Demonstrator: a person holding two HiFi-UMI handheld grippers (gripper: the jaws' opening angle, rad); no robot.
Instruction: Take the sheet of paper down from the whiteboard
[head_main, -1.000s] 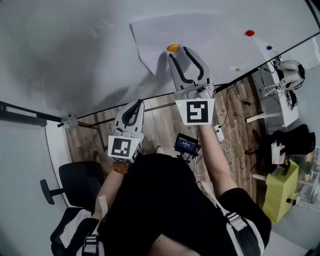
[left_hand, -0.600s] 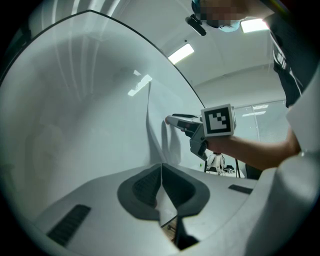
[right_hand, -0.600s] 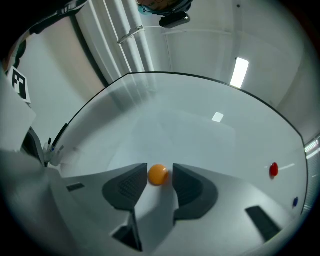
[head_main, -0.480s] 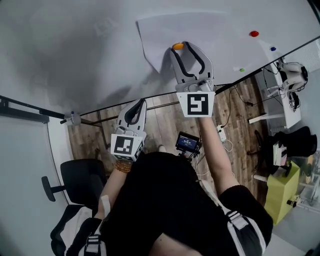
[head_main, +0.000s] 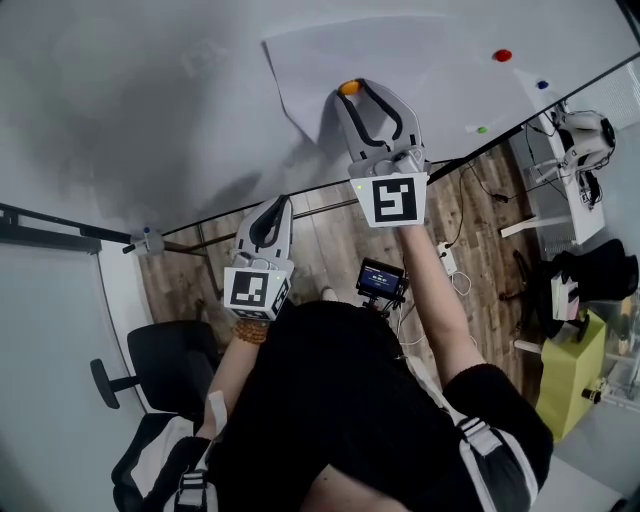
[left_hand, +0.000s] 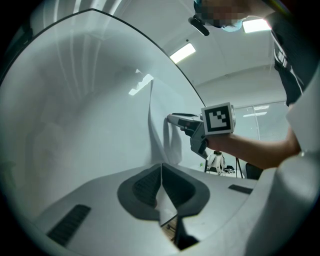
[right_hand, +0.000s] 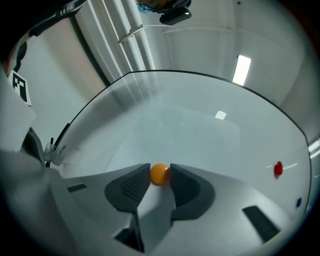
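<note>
While your right gripper (head_main: 355, 92) stood at the whiteboard (head_main: 150, 90), its jaws had just been closing, and their pads clasped the orange magnet (head_main: 348, 87) on both sides. The sheet of paper (head_main: 420, 55) was still up on the board, pinned under that magnet near its lower edge, with the paper bowing outward just left of the magnet. Your left gripper (head_main: 278, 203) hovered lower and to the left of the magnet, its jaws pressed together on nothing.
</note>
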